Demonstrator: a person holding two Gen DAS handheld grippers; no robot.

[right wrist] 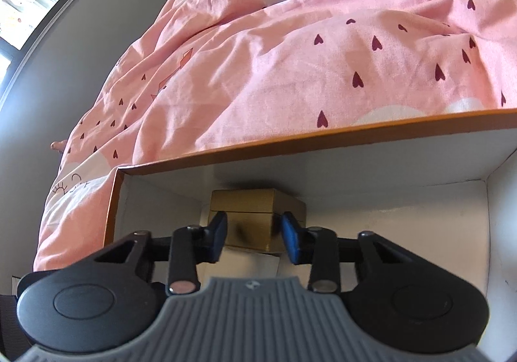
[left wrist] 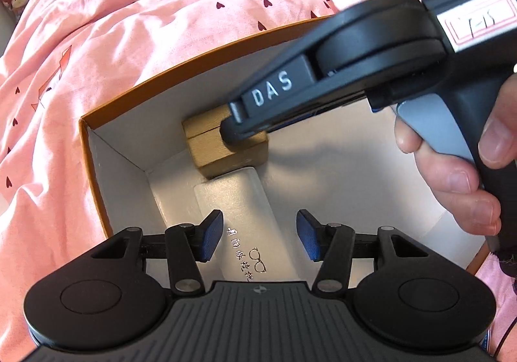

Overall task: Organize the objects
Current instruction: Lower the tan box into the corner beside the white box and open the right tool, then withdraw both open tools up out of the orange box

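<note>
Inside an open cardboard box (left wrist: 97,148) with an orange rim and white walls, seen from the left wrist camera, a small gold box (left wrist: 213,152) sits near the far wall, its near edge resting on the end of a white glasses case (left wrist: 239,200) that lies lengthwise on the floor of the box. The left gripper (left wrist: 260,236) hovers over the near part of the case, its blue-padded fingers (left wrist: 213,234) spread wide on either side of it and closed on nothing. The right gripper (left wrist: 239,131) reaches in from the upper right, angled downward, its tip at the gold box; a bare hand (left wrist: 452,165) wraps around its handle with a finger on the grey trigger. The cardboard box rests on a pink duvet (left wrist: 161,22) printed with dark hearts. From the right wrist camera, the right gripper (right wrist: 253,237) points level at the gold box (right wrist: 255,207), a blue pad (right wrist: 292,237) on each side of its lower half; the jaws are partly open, and whether the pads touch the sides cannot be told. The orange rim of the cardboard box (right wrist: 290,145) crosses behind, with the pink duvet (right wrist: 290,55) beyond.
</note>
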